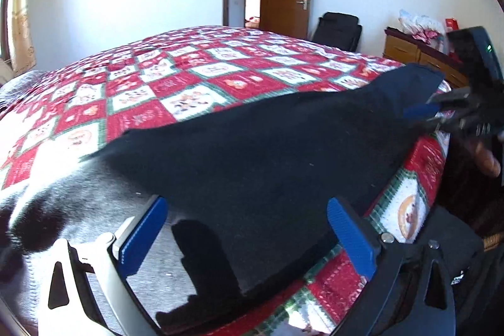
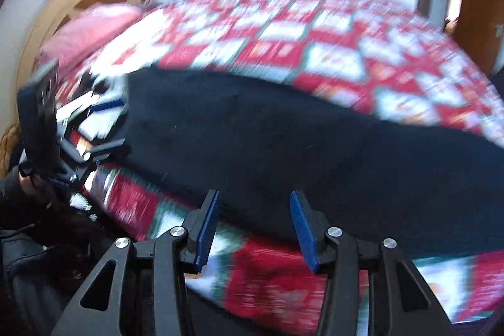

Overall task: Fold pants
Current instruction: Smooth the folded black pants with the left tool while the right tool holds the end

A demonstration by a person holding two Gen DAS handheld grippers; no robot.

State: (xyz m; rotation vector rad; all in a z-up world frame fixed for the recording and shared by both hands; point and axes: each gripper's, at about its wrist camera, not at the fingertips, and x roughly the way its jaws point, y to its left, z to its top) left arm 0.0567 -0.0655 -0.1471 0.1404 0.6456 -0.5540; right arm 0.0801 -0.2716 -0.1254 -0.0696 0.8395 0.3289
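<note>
Dark pants lie flat along the near edge of the quilted bed. Left gripper, fingers released, frames the 6 o'clock hem; right gripper, fingers likewise spread, holds nothing.

bed | red patchwork quilt – black pants flat near edge

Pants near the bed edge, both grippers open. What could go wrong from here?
1. The black pants lie close to the quilt edge; a tug toward the person may drag them off the bed.
2. Both the left gripper and the right gripper are open, holding nothing, so either could pinch quilt along with cloth.
3. The right wrist view is blurred, so aim may be off.
</note>
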